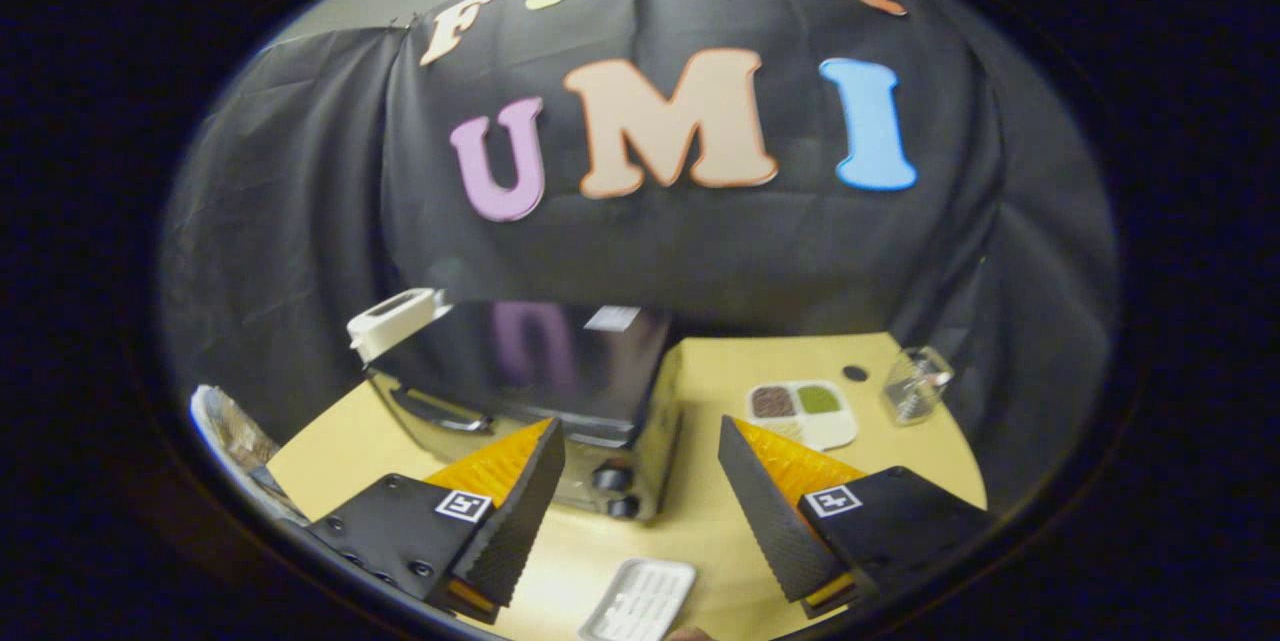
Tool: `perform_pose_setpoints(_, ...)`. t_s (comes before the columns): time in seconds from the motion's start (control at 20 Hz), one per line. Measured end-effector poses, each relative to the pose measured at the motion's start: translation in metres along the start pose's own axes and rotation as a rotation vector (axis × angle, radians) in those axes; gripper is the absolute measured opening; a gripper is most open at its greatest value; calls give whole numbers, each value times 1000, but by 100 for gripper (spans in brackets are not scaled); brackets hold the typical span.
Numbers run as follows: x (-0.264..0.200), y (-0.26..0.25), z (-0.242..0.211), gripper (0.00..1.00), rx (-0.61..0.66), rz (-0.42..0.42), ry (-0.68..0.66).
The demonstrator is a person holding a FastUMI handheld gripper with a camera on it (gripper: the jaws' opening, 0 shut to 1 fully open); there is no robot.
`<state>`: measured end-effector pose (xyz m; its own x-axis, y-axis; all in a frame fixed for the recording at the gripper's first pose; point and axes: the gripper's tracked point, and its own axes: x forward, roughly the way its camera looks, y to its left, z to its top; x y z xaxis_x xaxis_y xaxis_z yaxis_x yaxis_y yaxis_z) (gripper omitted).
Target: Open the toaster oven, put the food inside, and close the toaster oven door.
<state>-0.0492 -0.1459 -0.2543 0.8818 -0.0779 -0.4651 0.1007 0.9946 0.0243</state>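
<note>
**Toaster oven just ahead, fingers spread wide over the bench**

Looking down along the gripper (640,481) at a slant. Fingers (520,511) spread wide, nothing held, bare bench (700,521) showing in the gap between them.

Toaster oven (540,391) sitting just ahead, mostly beyond the left finger, with that fingertip overlapping its front lower corner. Dark glossy top facing up, chrome front turned toward the left, door handle (435,409) running along that face. Door looks shut. Two knobs (612,491) stacked on the near corner, poking out into the gap between the fingers. Long axis running from that near corner back and left toward the cloth wall. White boxy object (395,321) perched at the far left corner of the top.

Small white ribbed tray (640,601) lying on the bench close in, between the fingers and nearer than the tips. Can't tell if anything is on it.

Off beyond the right finger: white divided dish (805,413) with brown and green fillings, well apart from the oven, and a clear glass cup (915,383) further right near the bench edge. Small dark round spot (855,373) on the bench behind the dish.

Open stretch of bench between the oven's right side and the dish. Bench edge falling away on the left, with some crumpled stuff (230,431) past it.
</note>
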Motion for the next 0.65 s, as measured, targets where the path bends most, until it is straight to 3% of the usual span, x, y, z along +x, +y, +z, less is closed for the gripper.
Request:
perform_pose_setpoints(0.35, -70, -136, 187, 97, -42, -240, -274)
perform_pose_setpoints(0.45, -96, -163, 245, 97, -49, -267, -330)
perform_pose_setpoints(0.65, -125, -191, 302, 97, 6, -250, -423)
